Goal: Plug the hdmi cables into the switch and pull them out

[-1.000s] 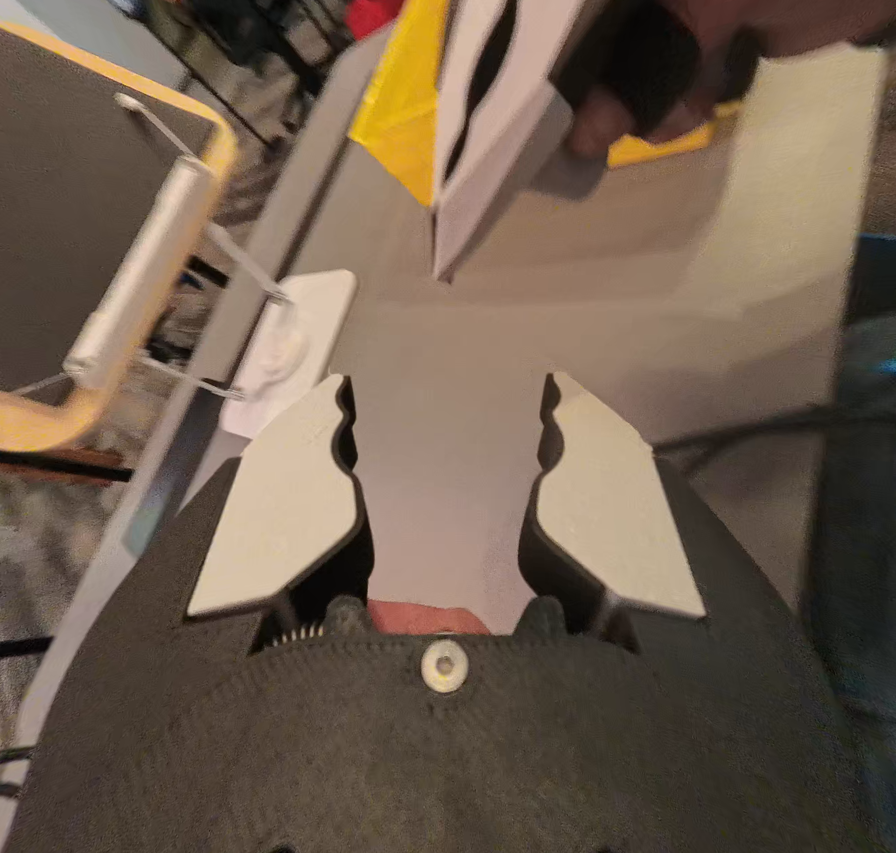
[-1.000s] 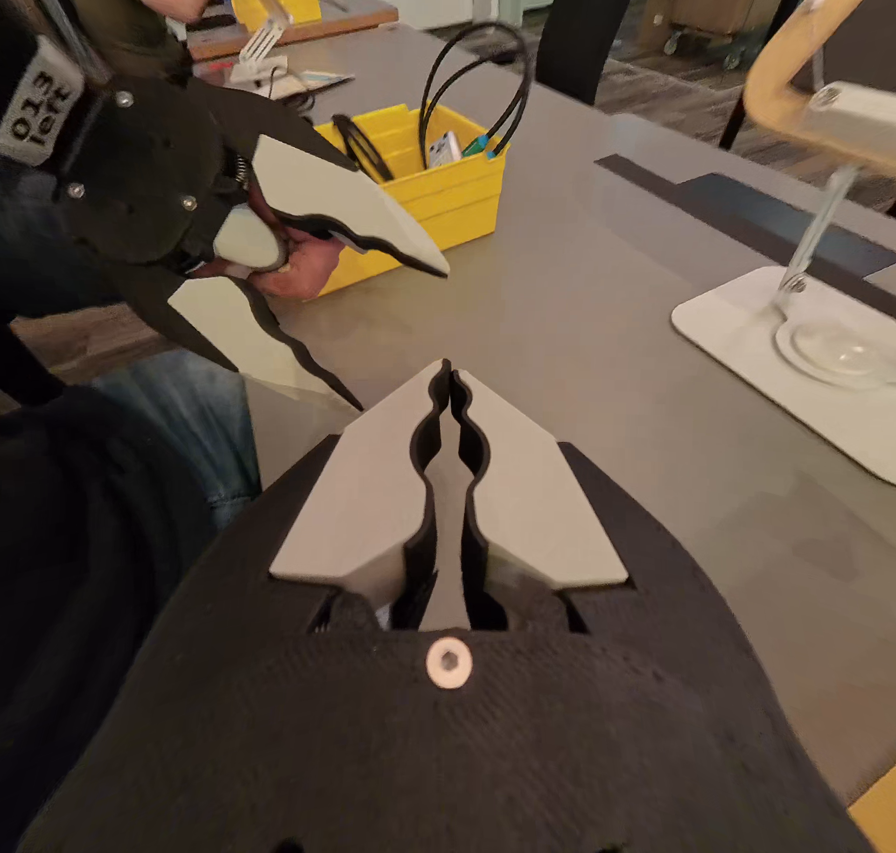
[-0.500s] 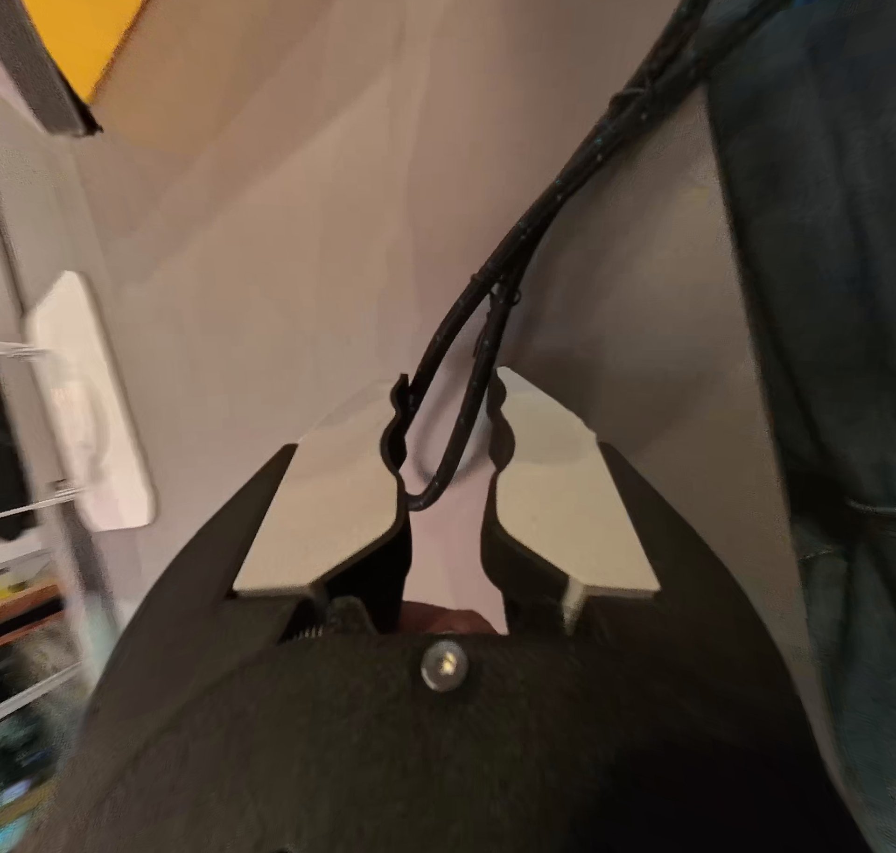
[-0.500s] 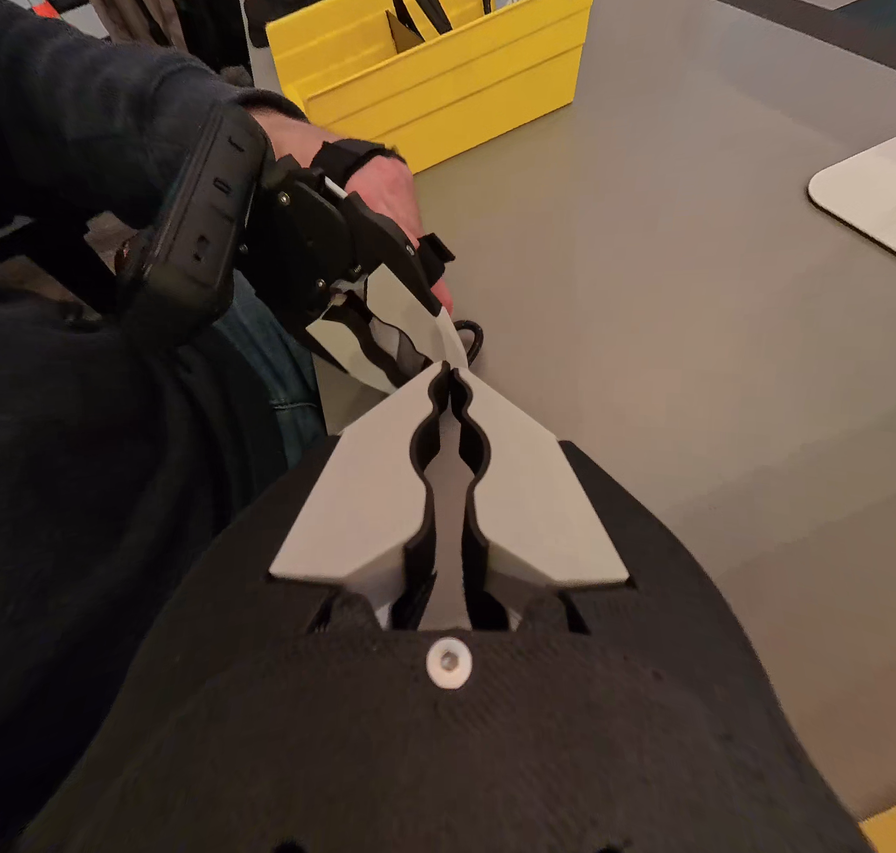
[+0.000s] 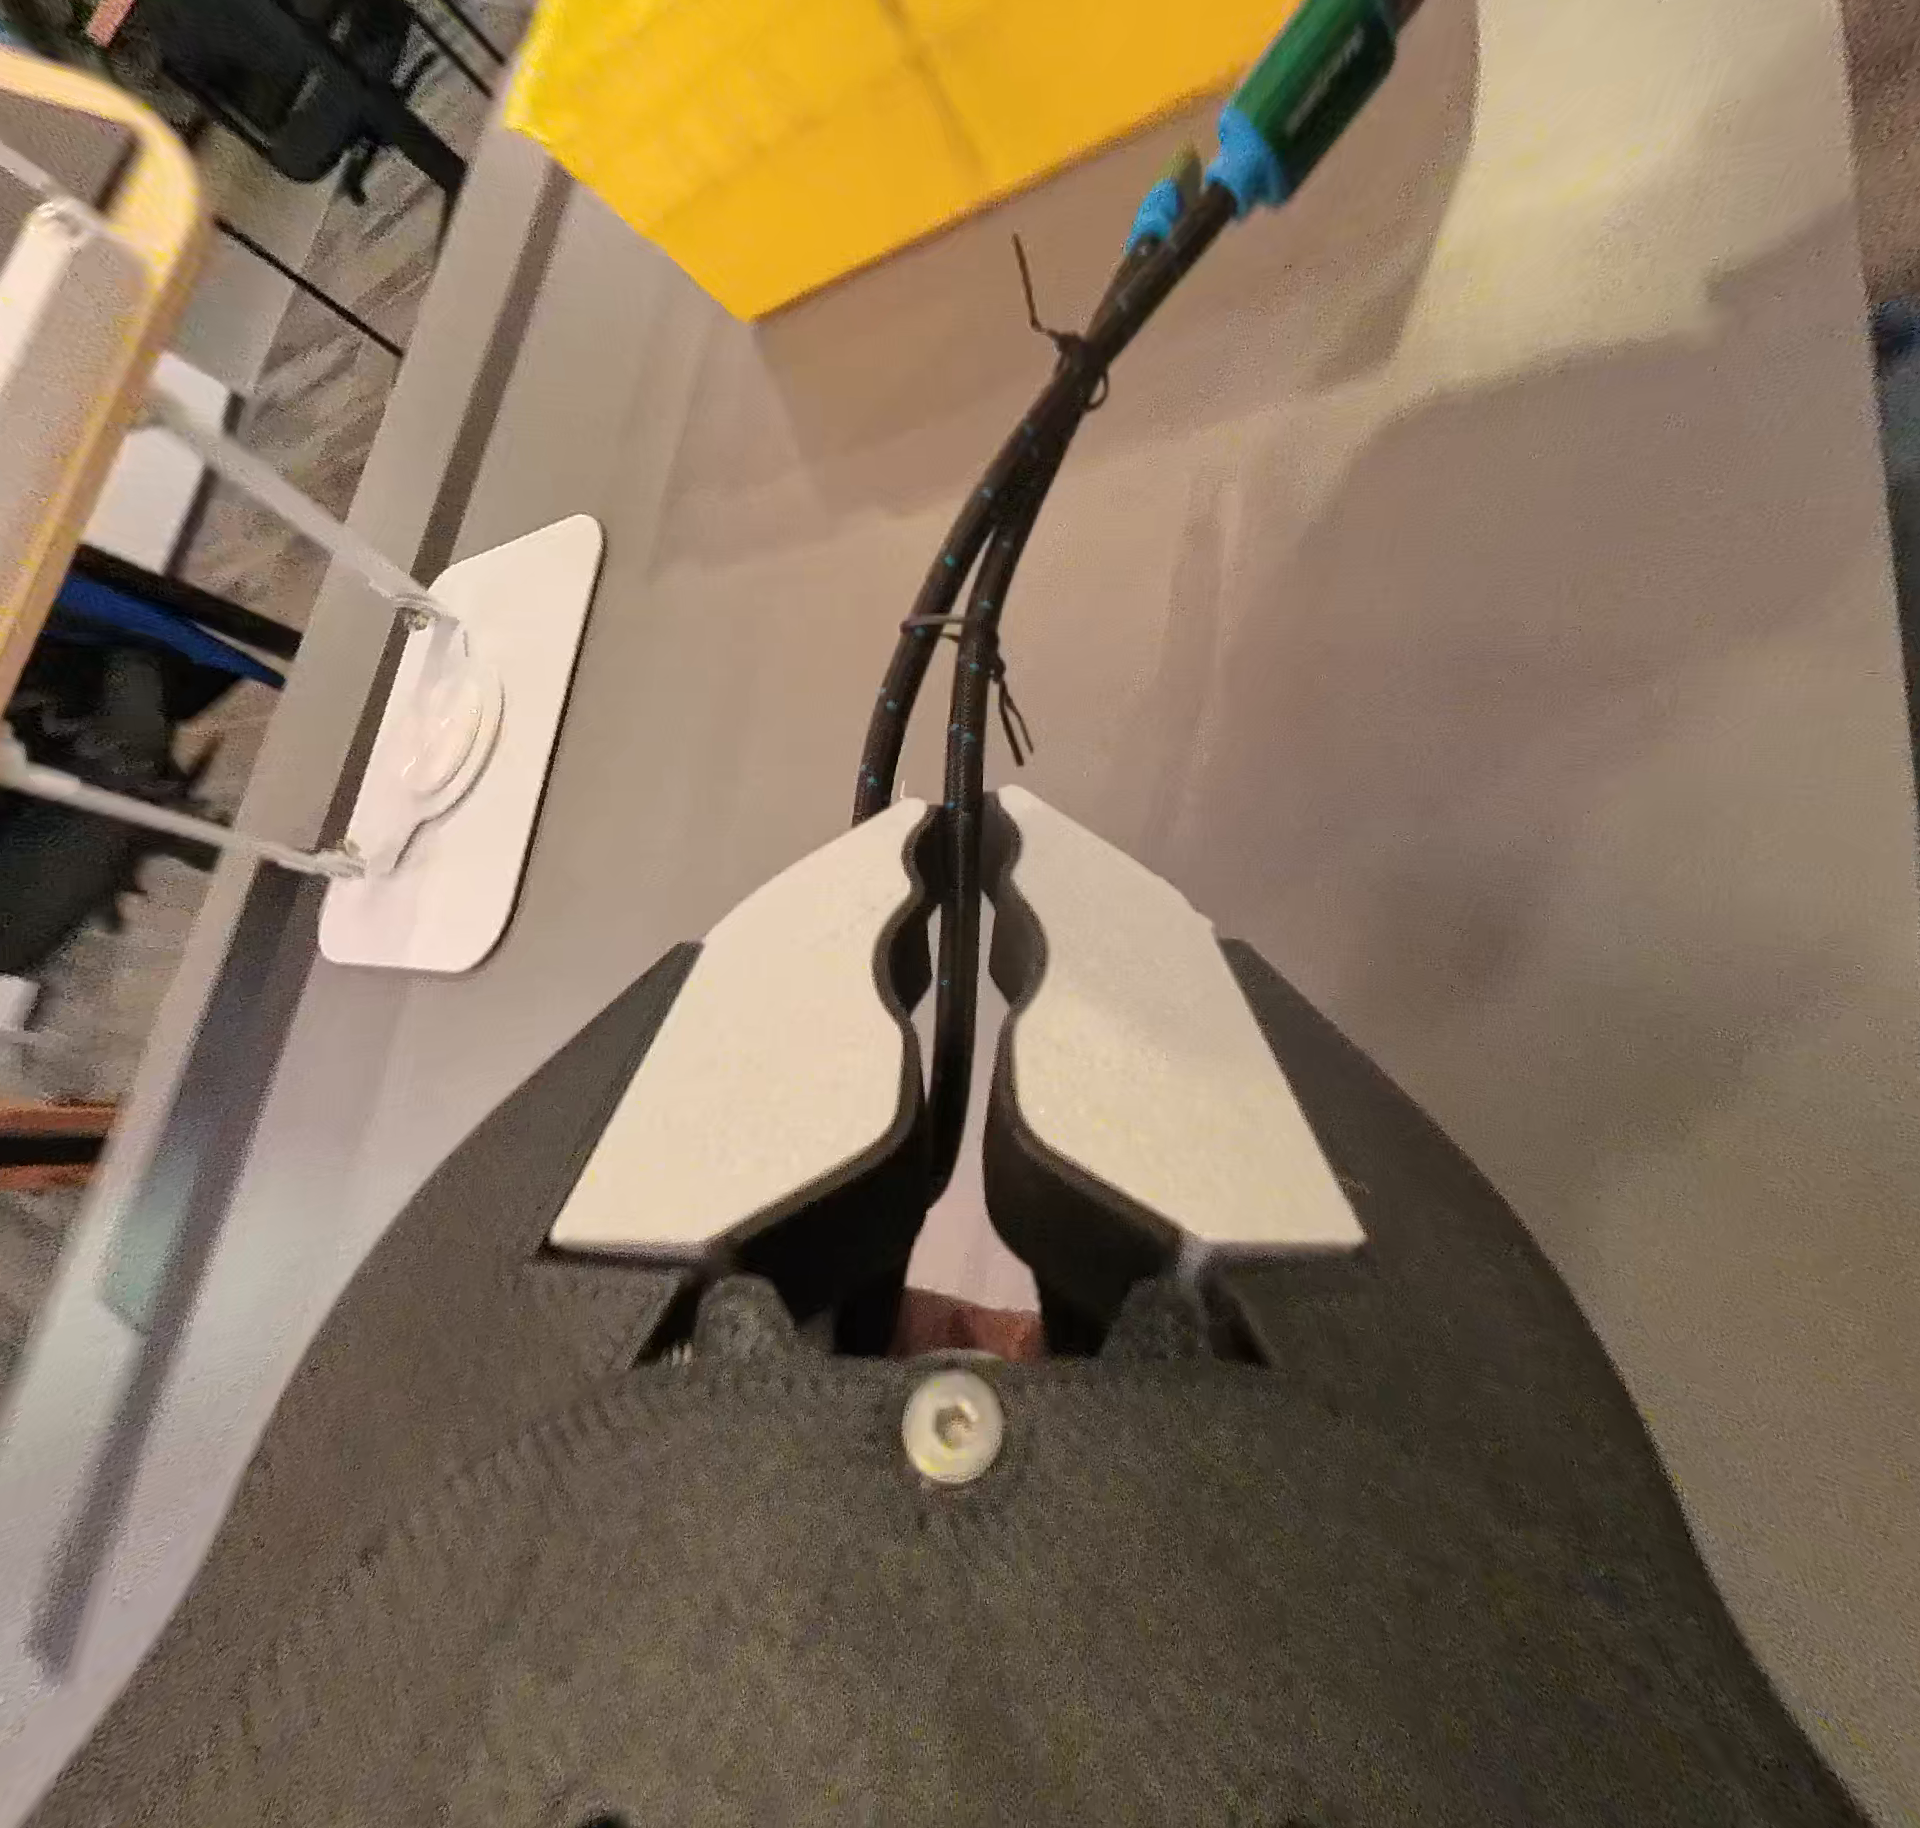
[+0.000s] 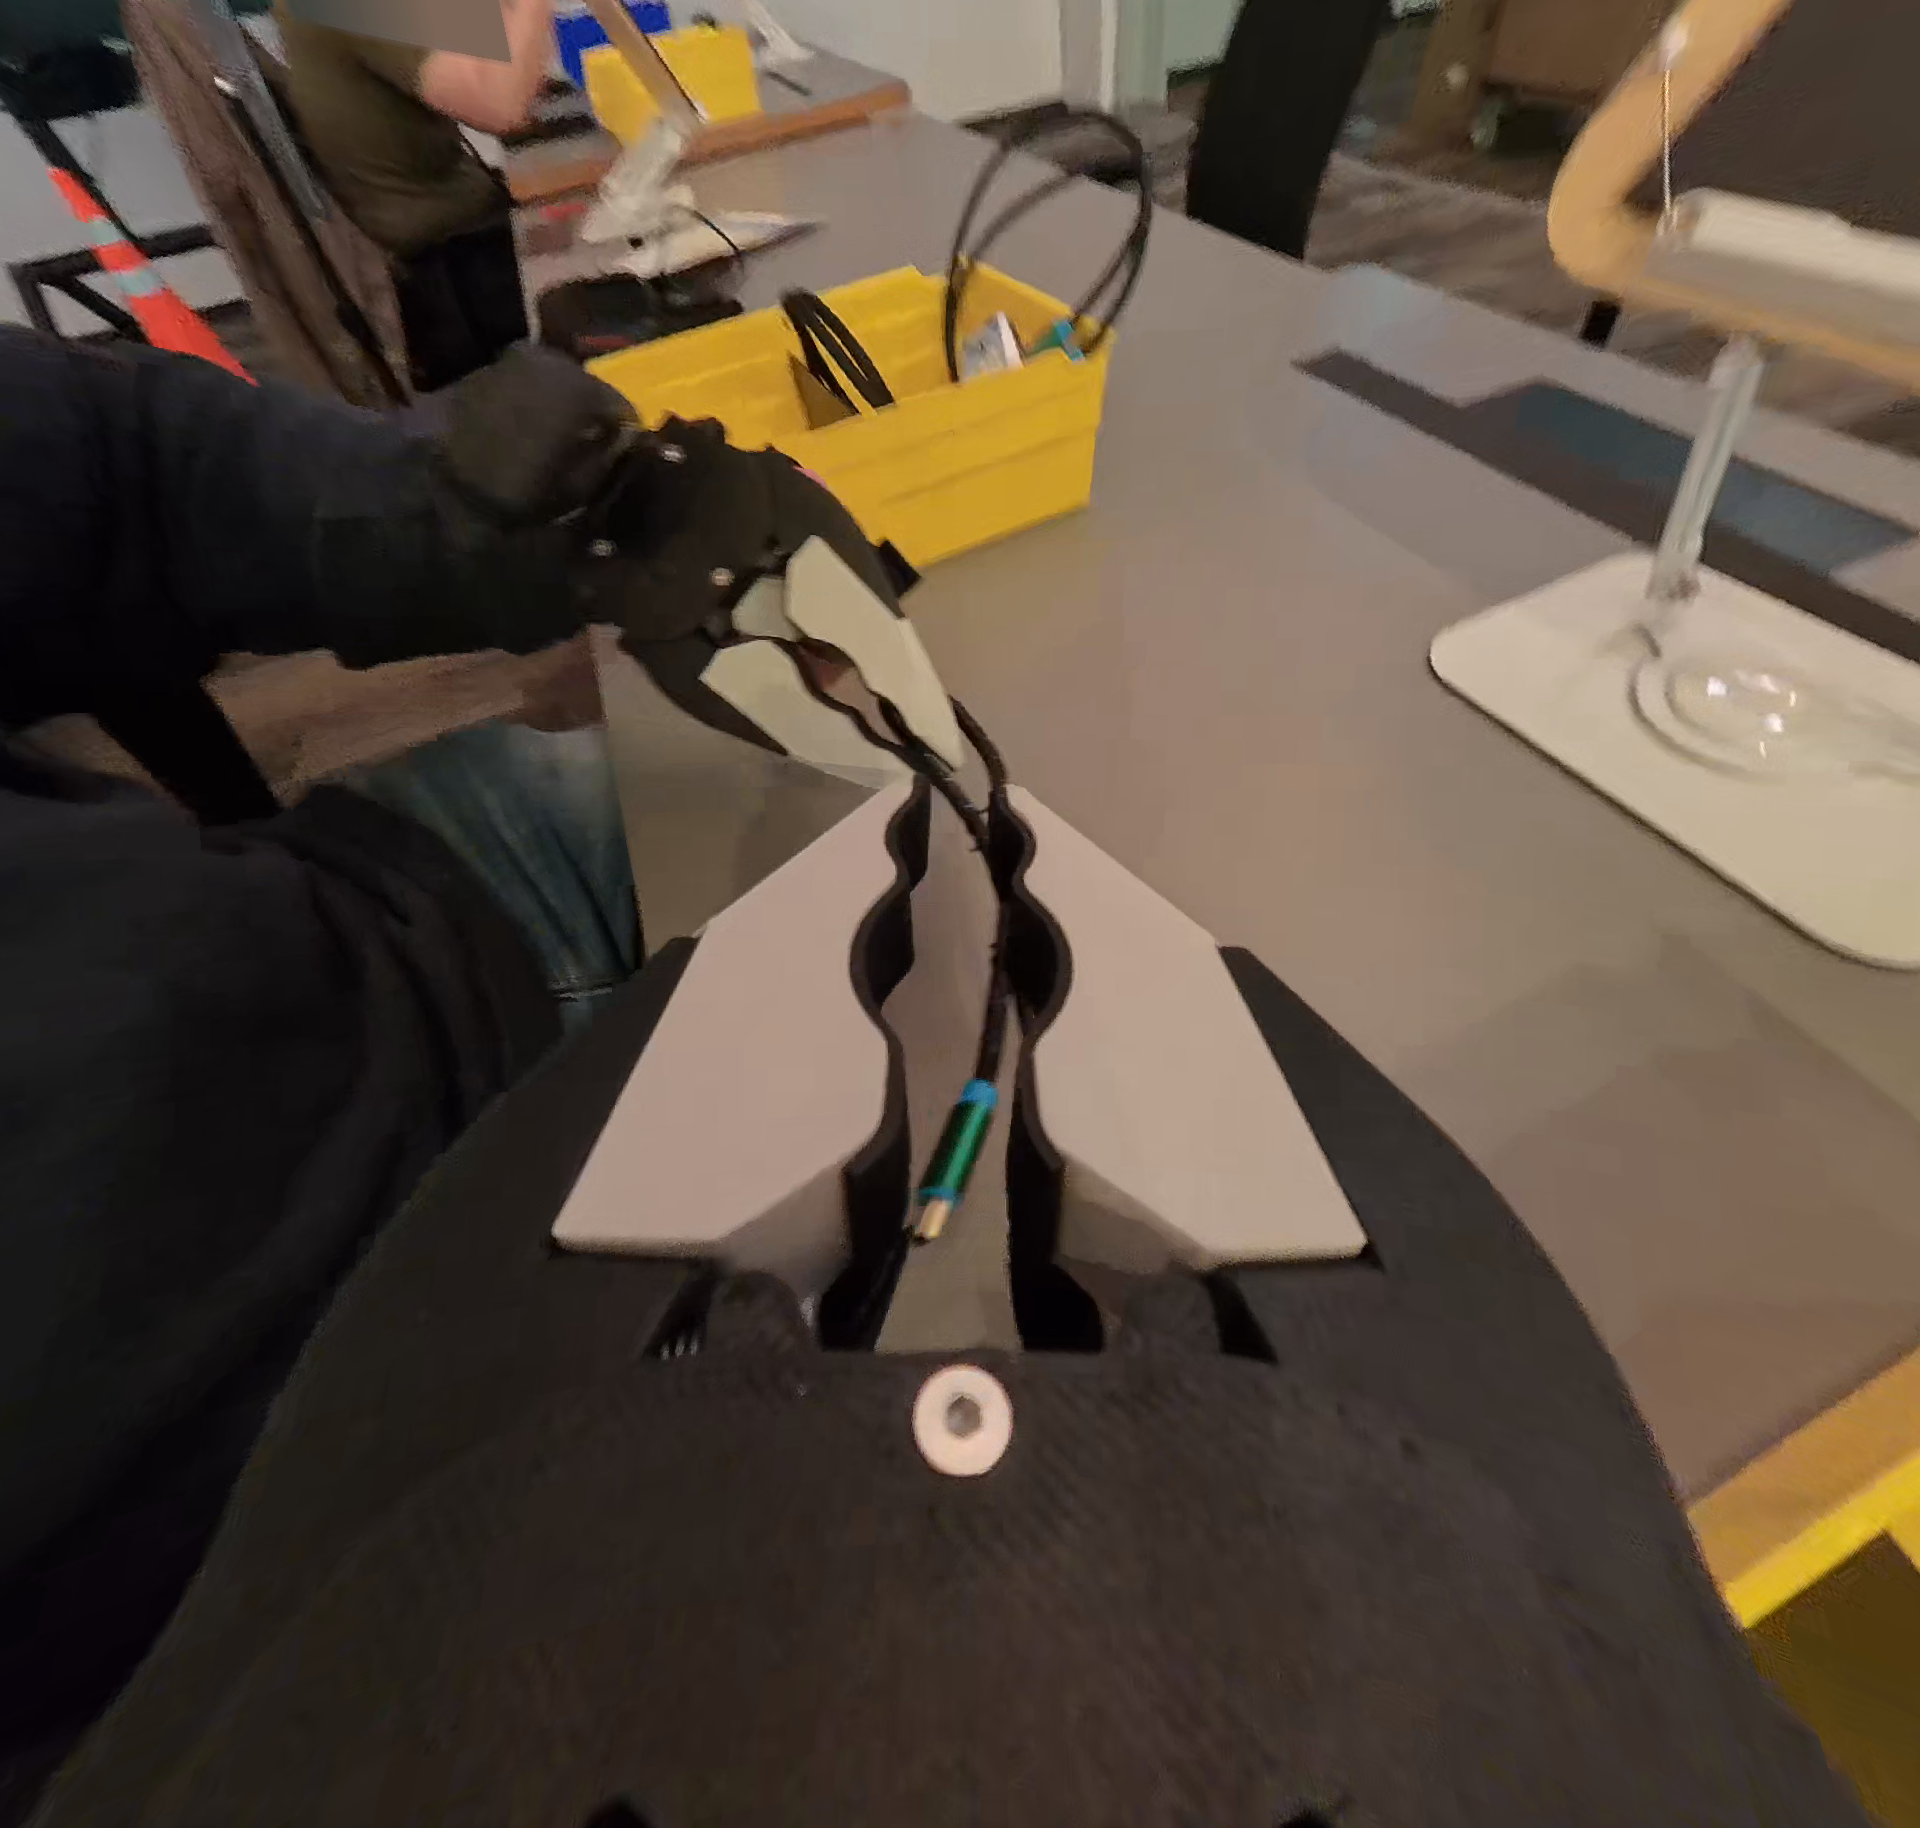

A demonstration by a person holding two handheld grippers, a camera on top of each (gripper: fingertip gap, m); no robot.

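Grey and matte, the long surface [image 6: 1299, 739] carries a yellow plastic bin [image 6: 935, 448] with looped black leads standing in it, and a white flat lamp base [image 6: 1662, 739] off to the right. Clamped on a doubled-over black braided HDMI cable with blue flecks [image 5: 961, 739], the left tool [image 5: 956, 822] holds it lifted above the surface, gripping near the fold, so the two tied strands rise away from its tips to a green metal plug with a blue collar [image 5: 1314, 105]. In the right wrist view that plug [image 6: 956, 1160] hangs in the gap between the right tool's [image 6: 961, 796] fingers, which stand parted and touch nothing, as far as the blur allows. No switch shows in either view, so plugging in has not begun; the step in hand looks like passing the plug end to the right tool. To do it well, the right tool should close on the green shell itself rather than the braid, squarely across its flat faces, so the gold tip stays free and aligned for insertion. The left tool ought to hold steady until that grip is firm, since the dangling plug may swing.
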